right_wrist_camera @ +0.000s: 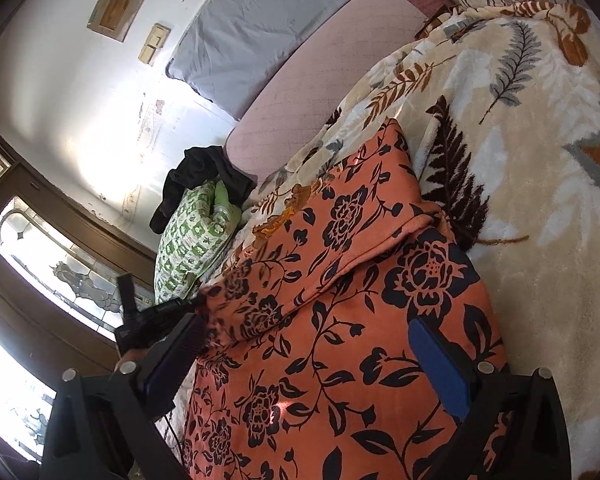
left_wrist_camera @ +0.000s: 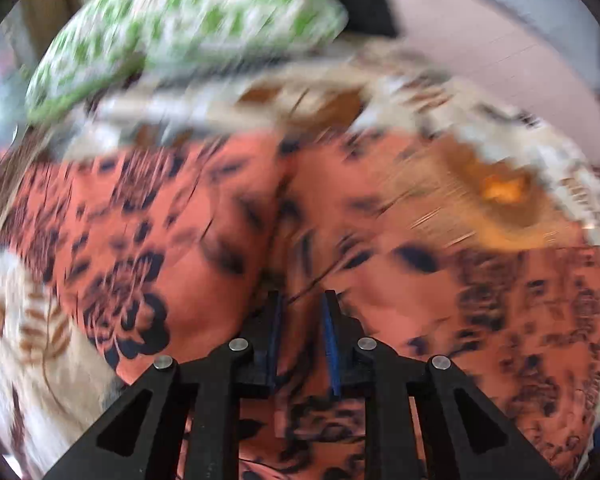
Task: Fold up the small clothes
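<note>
Orange flowered garment lies partly folded on the bed blanket; left gripper fingers pinch its fabric, right gripper fingers spread wide.

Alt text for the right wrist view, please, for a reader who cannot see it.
The right claw, jaws wide apart, hovers over an orange garment with black flowers, partly folded on a leaf-patterned blanket. Beyond it lie a green-and-white pillow and dark clothing.

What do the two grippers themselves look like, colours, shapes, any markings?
Both are matte black plastic. The left gripper has two slim black fingers with thin blue pads, on black triangular cut-out linkage arms with round silver pins. The right gripper has the same black linkages and silver pins, with broad ribbed blue pads. No markings or sleeves show.
</note>
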